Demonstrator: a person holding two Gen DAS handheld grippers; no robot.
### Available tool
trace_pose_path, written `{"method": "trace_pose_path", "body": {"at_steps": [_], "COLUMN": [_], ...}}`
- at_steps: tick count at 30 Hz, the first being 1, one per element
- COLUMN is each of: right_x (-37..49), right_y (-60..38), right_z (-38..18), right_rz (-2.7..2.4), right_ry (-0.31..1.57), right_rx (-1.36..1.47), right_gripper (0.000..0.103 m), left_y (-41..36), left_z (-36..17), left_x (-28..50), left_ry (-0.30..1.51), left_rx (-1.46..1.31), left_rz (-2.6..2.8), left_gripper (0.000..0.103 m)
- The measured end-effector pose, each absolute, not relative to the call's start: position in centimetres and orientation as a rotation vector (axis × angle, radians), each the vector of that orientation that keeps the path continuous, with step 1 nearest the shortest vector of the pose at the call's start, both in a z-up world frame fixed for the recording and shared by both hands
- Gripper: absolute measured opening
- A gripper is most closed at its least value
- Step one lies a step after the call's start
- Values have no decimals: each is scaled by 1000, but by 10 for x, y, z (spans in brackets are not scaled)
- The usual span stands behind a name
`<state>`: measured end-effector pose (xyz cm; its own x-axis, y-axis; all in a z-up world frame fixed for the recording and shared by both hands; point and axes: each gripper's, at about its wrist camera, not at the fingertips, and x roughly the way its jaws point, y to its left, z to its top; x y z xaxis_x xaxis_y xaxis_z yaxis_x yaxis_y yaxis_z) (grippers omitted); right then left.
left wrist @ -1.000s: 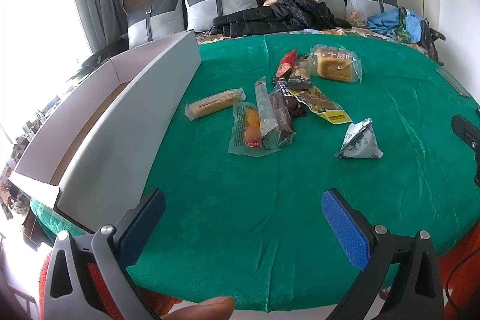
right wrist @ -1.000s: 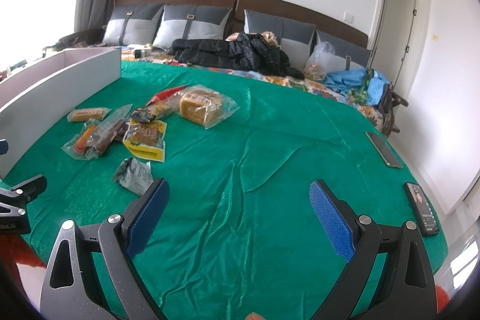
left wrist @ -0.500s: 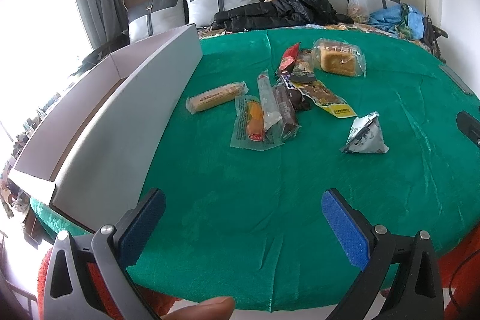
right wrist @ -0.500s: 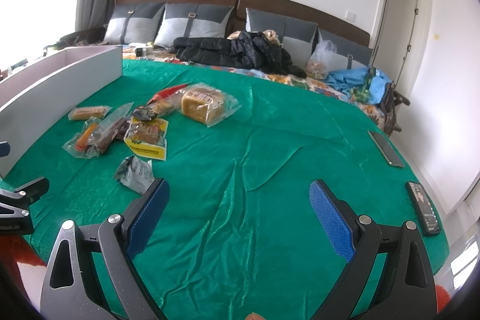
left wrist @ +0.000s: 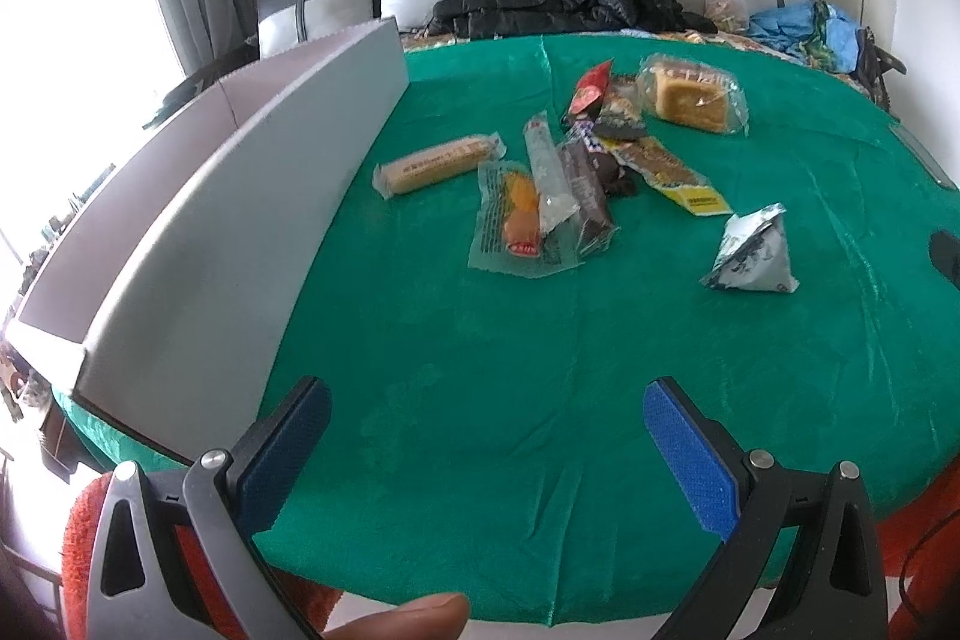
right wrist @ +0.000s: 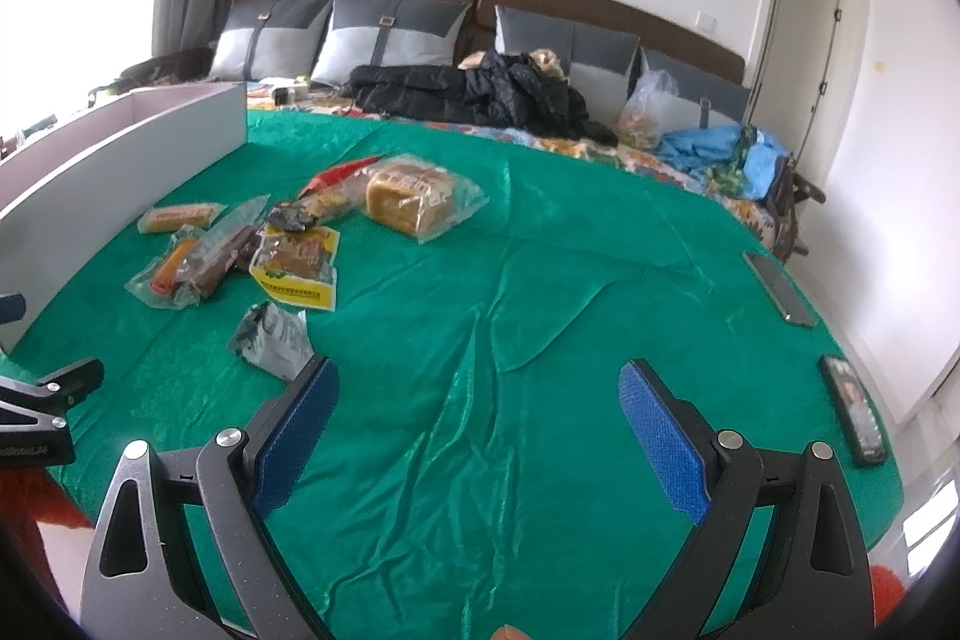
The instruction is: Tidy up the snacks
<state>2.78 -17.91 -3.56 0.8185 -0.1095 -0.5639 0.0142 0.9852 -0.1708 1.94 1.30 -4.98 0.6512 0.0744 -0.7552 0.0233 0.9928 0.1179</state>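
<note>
Left gripper (left wrist: 486, 436), right gripper (right wrist: 477, 421) spread, empty; crinkly plastic snack packets (left wrist: 576, 172) on wrinkled green cloth (left wrist: 480, 340).

Left claw (left wrist: 486, 451) open above snacks (left wrist: 564, 172).

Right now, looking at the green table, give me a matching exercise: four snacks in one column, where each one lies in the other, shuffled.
Things:
1. golden bread block in a clear bag
2. silver pyramid-shaped packet
3. long tan biscuit roll in clear wrap
4. red foil sachet

Places:
A. closest to the long white box
B. alone, nearest the open right gripper
C. far end of the pile, right side
D. just left of the bread

Pairs: 1-C, 2-B, 3-A, 4-D
</note>
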Motion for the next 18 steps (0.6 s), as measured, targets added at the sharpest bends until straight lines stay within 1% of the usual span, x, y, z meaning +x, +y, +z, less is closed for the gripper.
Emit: {"method": "trace_pose_path", "body": {"at_steps": [10,18], "right_x": [50,54], "right_y": [-209,-214], "right_z": [-67,-85], "right_rz": [-107,-91], "right_ry": [810,909], "right_rx": [-29,17], "right_gripper": [96,96], "left_y": [23,24], "left_z": [-72,-81], "left_x": [32,35], "left_ry": [937,964], "left_rx": [96,81], "left_rz": [43,26], "left_gripper": [103,103]}}
